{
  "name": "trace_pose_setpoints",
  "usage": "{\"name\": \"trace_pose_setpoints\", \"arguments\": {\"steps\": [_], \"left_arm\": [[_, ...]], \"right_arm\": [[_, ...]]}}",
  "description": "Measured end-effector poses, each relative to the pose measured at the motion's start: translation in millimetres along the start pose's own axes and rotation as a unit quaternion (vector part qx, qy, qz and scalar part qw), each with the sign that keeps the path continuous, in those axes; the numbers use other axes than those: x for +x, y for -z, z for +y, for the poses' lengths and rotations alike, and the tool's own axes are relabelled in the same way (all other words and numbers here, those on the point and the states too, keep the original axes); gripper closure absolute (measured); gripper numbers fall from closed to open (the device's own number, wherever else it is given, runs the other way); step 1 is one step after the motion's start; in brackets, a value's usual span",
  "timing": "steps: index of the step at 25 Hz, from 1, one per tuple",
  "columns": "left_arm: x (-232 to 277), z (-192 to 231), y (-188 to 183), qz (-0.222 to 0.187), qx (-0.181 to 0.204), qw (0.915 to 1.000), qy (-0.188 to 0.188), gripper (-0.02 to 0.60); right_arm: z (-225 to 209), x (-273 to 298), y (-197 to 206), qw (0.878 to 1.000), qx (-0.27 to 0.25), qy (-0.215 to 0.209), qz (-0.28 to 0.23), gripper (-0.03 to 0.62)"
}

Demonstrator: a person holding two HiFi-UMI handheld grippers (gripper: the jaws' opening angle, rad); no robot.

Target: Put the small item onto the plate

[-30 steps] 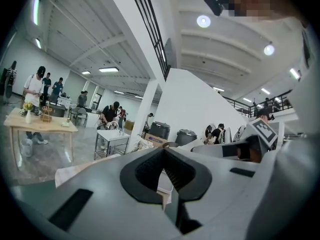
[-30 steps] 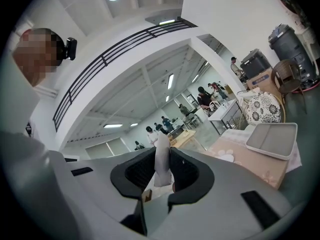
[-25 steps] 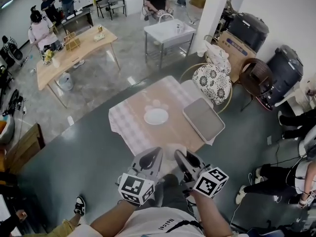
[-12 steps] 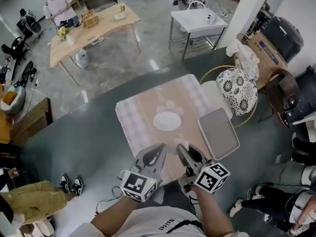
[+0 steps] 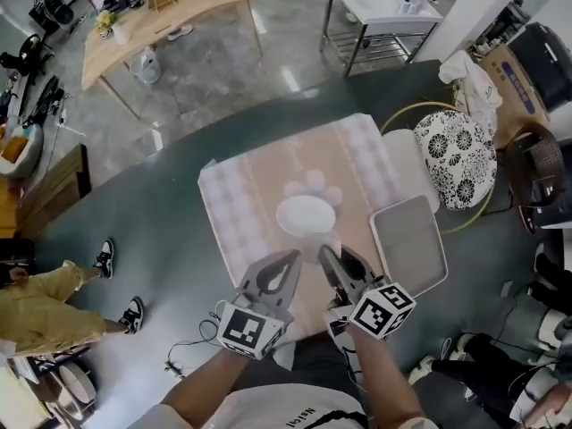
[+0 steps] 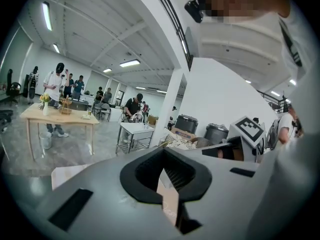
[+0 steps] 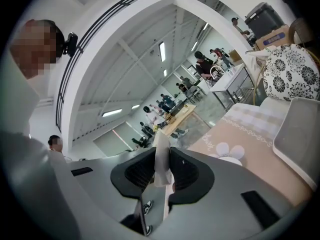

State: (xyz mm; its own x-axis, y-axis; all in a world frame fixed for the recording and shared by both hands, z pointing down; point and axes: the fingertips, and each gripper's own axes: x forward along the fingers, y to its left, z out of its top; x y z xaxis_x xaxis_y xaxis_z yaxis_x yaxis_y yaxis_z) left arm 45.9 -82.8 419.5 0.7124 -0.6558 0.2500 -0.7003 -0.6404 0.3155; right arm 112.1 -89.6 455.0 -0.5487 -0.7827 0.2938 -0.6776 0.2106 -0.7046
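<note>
A white plate (image 5: 306, 214) lies in the middle of a small table with a pale checked cloth (image 5: 232, 208), just below a printed flower (image 5: 313, 184). My right gripper (image 5: 327, 254) hangs over the table's near edge, short of the plate, shut on a small thin white item (image 7: 161, 156) that stands upright between its pads. In the right gripper view (image 7: 161, 154) the plate's rim (image 7: 234, 160) shows ahead to the right. My left gripper (image 5: 290, 257) is beside it on the left, its tips together with nothing between them (image 6: 164, 156).
A grey tray (image 5: 408, 244) rests on the table's right edge. Behind it is a chair with a flowered cushion (image 5: 458, 155). A person's legs (image 5: 45, 302) are at the left on the floor. A wooden table (image 5: 170, 7) and a white metal table (image 5: 380, 3) stand farther off.
The table and plate have come nearer and now lie right ahead of both grippers. The grippers keep their place side by side. A person's legs have come into view at the left.
</note>
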Motion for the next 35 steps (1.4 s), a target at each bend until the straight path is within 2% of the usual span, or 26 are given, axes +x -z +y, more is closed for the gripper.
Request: {"name": "trace_pose_setpoints", "arguments": {"steps": [10, 17, 28, 35], "left_arm": [[41, 52, 70, 0.027, -0.012, 0.9994, -0.017, 0.575], [58, 64, 108, 0.049, -0.018, 0.9985, -0.014, 0.575], [72, 74, 122, 0.055, -0.026, 0.9979, -0.024, 0.575], [71, 79, 123, 0.059, -0.03, 0.9971, -0.039, 0.575]], "right_arm": [[-92, 58, 58, 0.998, 0.016, 0.049, 0.031, 0.507], [-151, 85, 88, 0.992, 0.031, 0.109, 0.051, 0.507], [-187, 104, 112, 0.983, 0.036, 0.162, 0.083, 0.507], [-191, 114, 108, 0.975, -0.03, 0.19, 0.111, 0.503]]}}
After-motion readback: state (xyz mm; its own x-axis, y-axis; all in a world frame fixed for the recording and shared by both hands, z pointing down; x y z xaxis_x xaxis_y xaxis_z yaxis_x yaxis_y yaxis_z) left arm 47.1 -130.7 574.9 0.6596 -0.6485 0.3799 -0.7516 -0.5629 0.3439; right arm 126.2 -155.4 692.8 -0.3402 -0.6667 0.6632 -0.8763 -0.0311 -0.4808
